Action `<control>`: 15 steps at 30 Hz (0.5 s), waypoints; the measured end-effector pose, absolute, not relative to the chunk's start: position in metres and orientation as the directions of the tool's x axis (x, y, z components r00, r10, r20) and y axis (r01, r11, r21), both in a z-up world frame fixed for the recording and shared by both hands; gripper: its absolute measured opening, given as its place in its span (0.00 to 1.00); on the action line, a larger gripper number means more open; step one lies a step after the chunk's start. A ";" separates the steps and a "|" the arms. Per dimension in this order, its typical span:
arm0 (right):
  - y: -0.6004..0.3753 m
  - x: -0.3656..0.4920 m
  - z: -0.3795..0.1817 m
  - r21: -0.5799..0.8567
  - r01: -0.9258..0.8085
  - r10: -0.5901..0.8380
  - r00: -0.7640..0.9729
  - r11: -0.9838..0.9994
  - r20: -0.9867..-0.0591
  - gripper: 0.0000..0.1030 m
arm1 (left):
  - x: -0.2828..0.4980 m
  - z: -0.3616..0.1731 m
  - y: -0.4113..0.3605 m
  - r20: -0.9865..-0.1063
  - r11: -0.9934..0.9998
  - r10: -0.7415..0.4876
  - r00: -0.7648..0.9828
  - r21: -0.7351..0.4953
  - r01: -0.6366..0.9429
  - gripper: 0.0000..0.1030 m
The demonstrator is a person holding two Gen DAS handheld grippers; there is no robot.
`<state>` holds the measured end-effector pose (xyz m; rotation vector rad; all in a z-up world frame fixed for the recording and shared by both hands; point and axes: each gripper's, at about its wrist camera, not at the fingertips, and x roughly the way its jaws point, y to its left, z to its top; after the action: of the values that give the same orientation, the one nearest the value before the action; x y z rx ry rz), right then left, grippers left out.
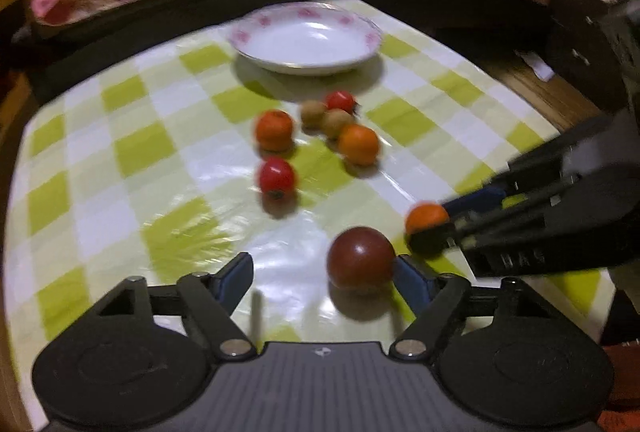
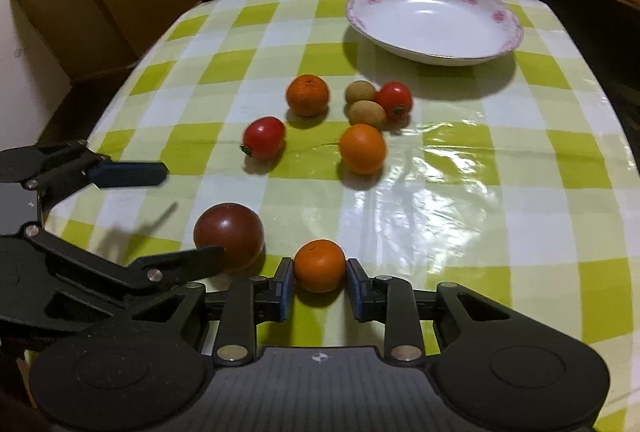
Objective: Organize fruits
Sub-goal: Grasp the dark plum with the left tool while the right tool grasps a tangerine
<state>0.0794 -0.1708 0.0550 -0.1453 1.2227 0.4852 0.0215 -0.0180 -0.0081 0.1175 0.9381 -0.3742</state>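
Right wrist view: right hand-held gripper (image 2: 320, 286) brackets the orange (image 2: 319, 265), pads touching; left hand-held gripper (image 1: 324, 272) spread wide, dark plum (image 1: 361, 263) against its right finger.

Left-wrist view motion-blurred, right claw (image 1: 430, 232) smeared

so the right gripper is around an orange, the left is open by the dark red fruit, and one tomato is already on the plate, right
Not quite: the plate holds nothing, as the right wrist view shows. Both tomatoes lie on the table. The rest stands: the right gripper has an orange between its fingers, and the left gripper is open by the dark red fruit.
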 end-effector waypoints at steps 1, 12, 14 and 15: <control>-0.174 0.079 0.057 0.156 -0.418 0.280 0.253 0.895 -0.926 0.23 | 0.021 -0.010 -0.025 -0.808 0.918 -0.273 0.523 -0.056 0.393 0.73; -0.191 0.088 0.061 0.185 -0.332 0.279 0.263 0.925 -0.924 0.23 | 0.031 -0.020 -0.051 -0.804 0.883 -0.350 0.482 -0.110 0.456 0.48; -0.194 0.087 0.062 0.180 -0.326 0.274 0.271 0.928 -0.923 0.23 | 0.032 -0.020 -0.055 -0.802 0.881 -0.341 0.491 -0.091 0.464 0.47; -0.194 0.086 0.061 0.175 -0.323 0.268 0.273 0.930 -0.924 0.23 | 0.033 -0.020 -0.058 -0.802 0.880 -0.337 0.493 -0.083 0.467 0.47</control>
<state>0.0861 -0.1942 0.0610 -0.0513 1.2321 0.3980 0.0329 -0.0576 -0.0202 0.1529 0.9356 -0.4902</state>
